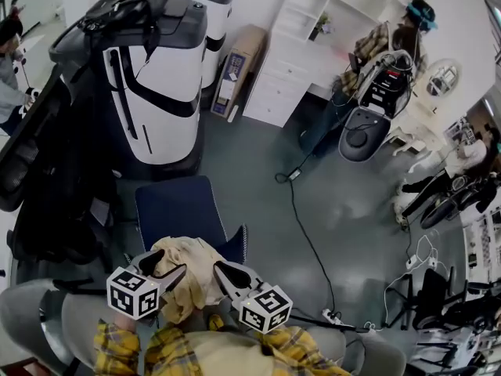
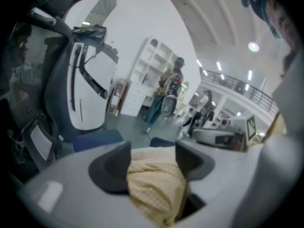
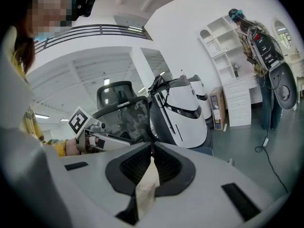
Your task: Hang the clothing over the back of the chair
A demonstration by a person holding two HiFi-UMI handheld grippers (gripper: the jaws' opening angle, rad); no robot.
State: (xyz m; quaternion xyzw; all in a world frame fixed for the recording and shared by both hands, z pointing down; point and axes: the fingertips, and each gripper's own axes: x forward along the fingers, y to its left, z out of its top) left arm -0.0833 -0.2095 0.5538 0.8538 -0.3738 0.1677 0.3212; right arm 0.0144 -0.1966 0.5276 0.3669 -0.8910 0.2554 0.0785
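A cream-yellow garment (image 1: 188, 271) hangs bunched between my two grippers, just above a blue chair (image 1: 178, 208). In the head view my left gripper (image 1: 164, 266) is at the cloth's left side. The left gripper view has its jaws standing wide, with the garment (image 2: 156, 189) lying loosely between them and the left gripper (image 2: 152, 148) pointing at the blue chair (image 2: 95, 139). My right gripper (image 1: 221, 268) is at the cloth's right side. Seen in its own view, the right gripper (image 3: 152, 147) is shut on a thin fold of the garment (image 3: 146, 186).
A large white and black machine (image 1: 156, 92) stands behind the chair, and a black office chair (image 1: 35, 159) is at the left. A cable (image 1: 304, 222) runs over the grey floor to the right. A person with equipment (image 1: 383, 61) stands by white shelves (image 1: 309, 30).
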